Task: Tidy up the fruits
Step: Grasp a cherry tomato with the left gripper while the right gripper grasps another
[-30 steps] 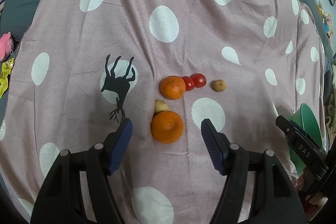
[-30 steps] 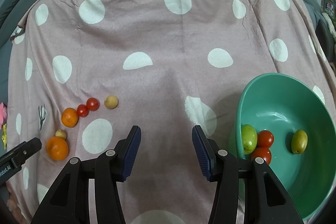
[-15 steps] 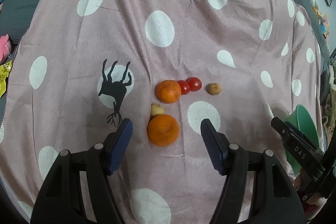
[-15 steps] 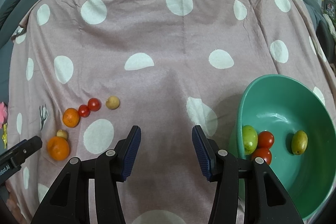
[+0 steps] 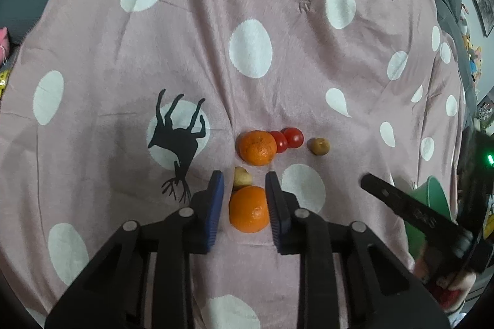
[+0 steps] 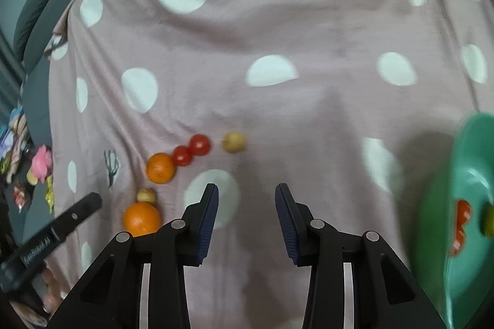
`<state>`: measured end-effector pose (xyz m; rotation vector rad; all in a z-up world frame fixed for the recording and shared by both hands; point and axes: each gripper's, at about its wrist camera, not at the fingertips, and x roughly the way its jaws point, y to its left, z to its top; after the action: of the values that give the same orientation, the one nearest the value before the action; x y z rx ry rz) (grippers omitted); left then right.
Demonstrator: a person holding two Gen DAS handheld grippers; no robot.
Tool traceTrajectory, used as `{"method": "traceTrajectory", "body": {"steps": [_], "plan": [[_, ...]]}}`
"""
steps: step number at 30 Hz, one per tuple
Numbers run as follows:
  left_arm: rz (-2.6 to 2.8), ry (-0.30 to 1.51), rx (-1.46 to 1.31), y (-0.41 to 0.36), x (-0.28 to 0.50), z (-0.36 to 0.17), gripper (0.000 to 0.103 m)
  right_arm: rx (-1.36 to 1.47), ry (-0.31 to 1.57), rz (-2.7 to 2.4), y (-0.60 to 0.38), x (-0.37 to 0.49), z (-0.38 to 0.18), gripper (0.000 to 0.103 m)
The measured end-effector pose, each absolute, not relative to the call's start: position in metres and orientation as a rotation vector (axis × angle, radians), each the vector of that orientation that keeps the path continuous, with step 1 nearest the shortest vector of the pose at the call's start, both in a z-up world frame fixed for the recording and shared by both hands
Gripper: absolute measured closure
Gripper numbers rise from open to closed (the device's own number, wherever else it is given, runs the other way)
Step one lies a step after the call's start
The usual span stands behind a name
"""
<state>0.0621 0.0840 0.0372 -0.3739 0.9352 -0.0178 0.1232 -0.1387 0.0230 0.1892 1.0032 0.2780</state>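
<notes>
Fruits are what we're sorting, and from the left wrist view the nearest orange (image 5: 249, 210) sits right between the blue pads of our left hand-held gripper (image 5: 245, 207). The right pad (image 5: 275, 205) looks pressed against the peel, but there's a thin sliver of cloth showing at the left pad (image 5: 215, 205), so we honestly can't tell if it's clamped yet. A small yellowish fruit (image 5: 241, 176) touches the far side of that orange. Beyond it lies a second orange (image 5: 256, 147), with two cherry tomatoes (image 5: 287, 138) snug against its right side and a little brownish fruit (image 5: 319, 146) just beside those. Everything rests on a pink bedspread (image 5: 278, 20) with white dots and a black deer print (image 5: 177, 140). At the right edge we see the green bowl (image 5: 432, 199) partly behind the other tool.

Switching to the right wrist view, our right hand-held gripper (image 6: 247, 216) is spread wide with nothing in it, hovering over the bedspread (image 6: 278, 29). The same fruit cluster is off to the left: near orange (image 6: 142, 218), small yellowish fruit (image 6: 146, 195), second orange (image 6: 160, 168), tomatoes (image 6: 192, 150) and brownish fruit (image 6: 234, 141). The green bowl (image 6: 472, 174) sits blurred at the right edge with red (image 6: 462, 213) and greenish fruit inside.
</notes>
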Motion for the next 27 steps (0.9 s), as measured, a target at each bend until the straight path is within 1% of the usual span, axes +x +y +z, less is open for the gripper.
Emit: {"method": "traceTrajectory", "body": {"steps": [2, 9, 16, 18, 23, 27], "plan": [[-0.017, 0.94, -0.378, 0.087, 0.064, 0.037, 0.078, 0.195, 1.029, 0.286, -0.123, 0.14, 0.021, 0.069], [-0.023, 0.956, -0.39, 0.091, 0.065, 0.035, 0.078, 0.297, 1.159, 0.294, -0.082, 0.194, -0.011, 0.069], [-0.041, 0.967, -0.4, 0.091, 0.074, 0.035, 0.078, 0.277, 1.165, 0.262, -0.062, 0.211, -0.028, 0.069], [-0.046, 0.974, -0.399, 0.09, 0.078, 0.034, 0.078, 0.278, 1.16, 0.263, -0.059, 0.21, -0.031, 0.074], [-0.116, 0.998, -0.39, 0.083, 0.093, 0.036, 0.078, 0.287, 1.145, 0.246, -0.08, 0.187, -0.027, 0.075], [-0.138, 1.033, -0.295, 0.067, 0.122, 0.04, 0.076, 0.297, 1.103, 0.226, -0.125, 0.141, -0.012, 0.075]]}}
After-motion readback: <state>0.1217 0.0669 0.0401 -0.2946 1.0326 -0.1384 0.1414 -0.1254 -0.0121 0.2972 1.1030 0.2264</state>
